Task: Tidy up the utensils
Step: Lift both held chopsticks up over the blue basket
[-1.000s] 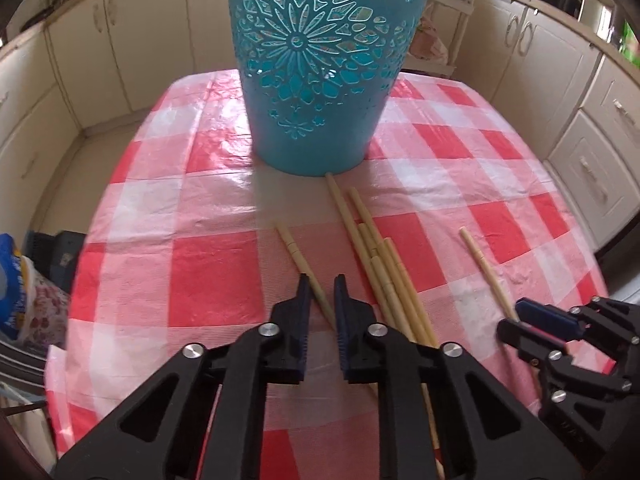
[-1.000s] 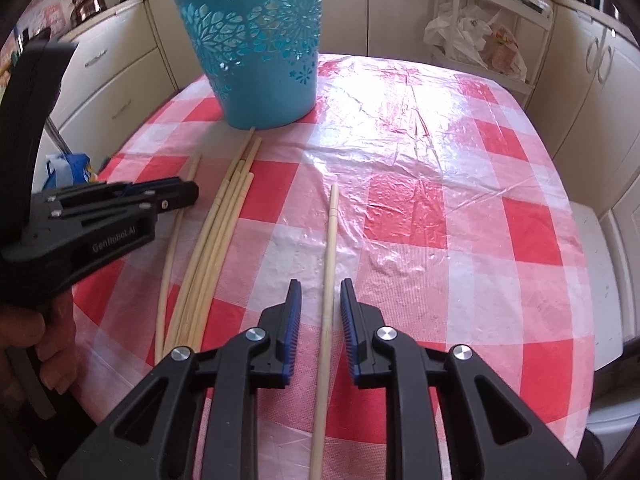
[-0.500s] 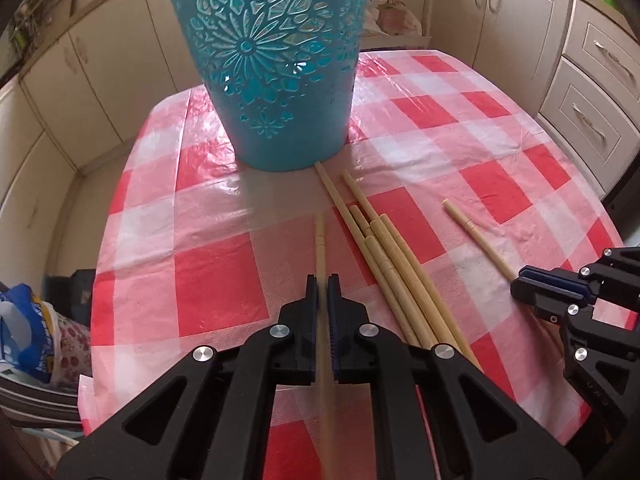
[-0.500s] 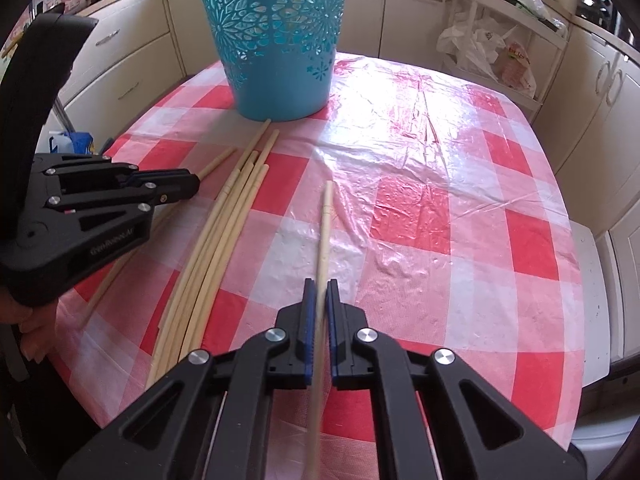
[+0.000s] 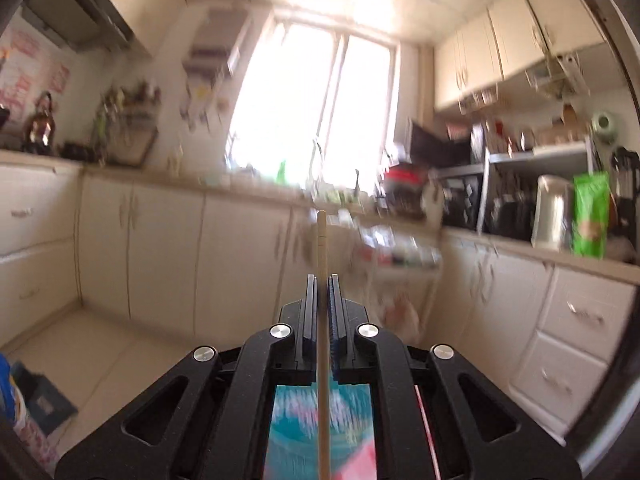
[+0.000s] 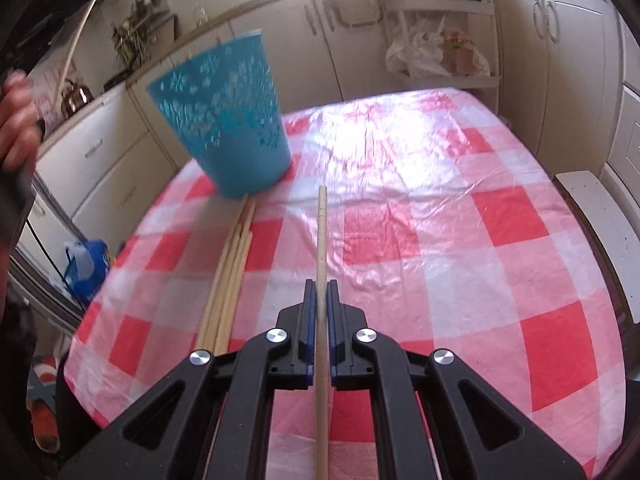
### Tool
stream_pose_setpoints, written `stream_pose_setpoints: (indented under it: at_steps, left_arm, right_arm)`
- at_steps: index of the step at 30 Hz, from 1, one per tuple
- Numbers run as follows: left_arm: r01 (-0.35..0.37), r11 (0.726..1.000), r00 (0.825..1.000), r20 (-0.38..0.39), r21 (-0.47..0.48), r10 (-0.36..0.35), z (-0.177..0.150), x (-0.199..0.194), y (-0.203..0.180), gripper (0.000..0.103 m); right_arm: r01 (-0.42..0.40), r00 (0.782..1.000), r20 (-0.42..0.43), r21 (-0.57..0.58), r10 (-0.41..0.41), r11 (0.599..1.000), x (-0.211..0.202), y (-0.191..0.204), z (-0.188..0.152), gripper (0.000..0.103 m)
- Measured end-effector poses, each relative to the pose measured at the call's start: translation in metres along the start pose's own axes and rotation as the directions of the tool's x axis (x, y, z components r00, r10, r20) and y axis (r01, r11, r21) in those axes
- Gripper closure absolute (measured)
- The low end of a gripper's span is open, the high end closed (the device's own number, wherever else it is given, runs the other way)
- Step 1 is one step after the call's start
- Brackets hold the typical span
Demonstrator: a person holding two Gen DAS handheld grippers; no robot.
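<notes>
Left gripper (image 5: 322, 280): fingers clamped on one chopstick (image 5: 321, 240), raised high and pointing out at the kitchen cabinets, far tip sticking well past the fingers. Blue basket (image 5: 320, 420) glimpsed, blurred, through the frame below the fingers. Same gripper visible at the far left edge of the right wrist view, chopstick angled upward.

Right gripper (image 6: 321, 286): fingers closed on a second chopstick (image 6: 321, 232), lying along the line of the fingers, far tip reaching out over the checkered cloth of the table (image 6: 440, 240). Whether lifted clear of the cloth or only just off it, impossible to tell. Remaining chopsticks (image 6: 234, 264) bundled on the table just left of the held one, far ends touching or nearly touching the foot of the basket, standing at the far left of the table.

Likely risks from here:
- Slim, smooth stick held by a narrow pinch: easy to pivot or slip during a fast swing, as the blur in the left view suggests.
- Long overhang past the fingers: tip liable to strike the basket rim or catch in the cut-out pattern instead of dropping inside.
- Light plastic basket: probable tipping or sliding if knocked.
- Both grippers heading for the same opening: chance of a clash.
- Glossy cloth: a dropped stick likely to roll off the table.
</notes>
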State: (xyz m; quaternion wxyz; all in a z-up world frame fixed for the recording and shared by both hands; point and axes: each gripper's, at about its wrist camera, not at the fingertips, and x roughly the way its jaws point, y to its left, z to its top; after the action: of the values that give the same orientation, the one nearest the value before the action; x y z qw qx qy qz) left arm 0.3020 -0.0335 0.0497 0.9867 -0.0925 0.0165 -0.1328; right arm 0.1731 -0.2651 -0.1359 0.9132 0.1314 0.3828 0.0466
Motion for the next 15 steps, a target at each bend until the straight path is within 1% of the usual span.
stream_pose_setpoints:
  at_steps: [2, 4, 6, 9, 11, 15]
  left_arm:
    - [-0.041, 0.999, 0.997, 0.062, -0.001, 0.041, 0.01, 0.02, -0.003, 0.099]
    - [-0.063, 0.998, 0.995, 0.071, -0.005, 0.064, 0.011, 0.037, -0.006, 0.098]
    - [-0.079, 0.997, 0.995, 0.056, -0.006, 0.079, 0.004, 0.05, -0.008, 0.098]
    - [-0.086, 0.996, 0.996, 0.016, 0.005, 0.086, -0.014, 0.069, -0.009, 0.098]
    - [-0.09, 0.996, 0.996, -0.011, 0.008, 0.09, -0.029, 0.077, -0.009, 0.098]
    - [-0.102, 0.995, 0.994, -0.043, 0.008, 0.102, -0.052, 0.074, -0.003, 0.098]
  right_arm:
    - [-0.006, 0.998, 0.061, 0.023, 0.004, 1.0, -0.009, -0.002, 0.005, 0.097]
    - [-0.002, 0.992, 0.124, 0.031, -0.002, 1.0, -0.021, -0.001, 0.012, 0.097]
    - [-0.011, 0.982, 0.187, 0.033, 0.004, 0.999, -0.036, 0.002, 0.021, 0.097]
    - [-0.026, 0.957, 0.289, 0.02, 0.019, 0.999, -0.061, 0.014, 0.039, 0.097]
    - [-0.037, 0.941, 0.336, 0.013, 0.03, 0.999, -0.074, 0.021, 0.049, 0.097]
    - [-0.069, 0.911, 0.408, 0.004, 0.062, 0.998, -0.097, 0.033, 0.063, 0.097]
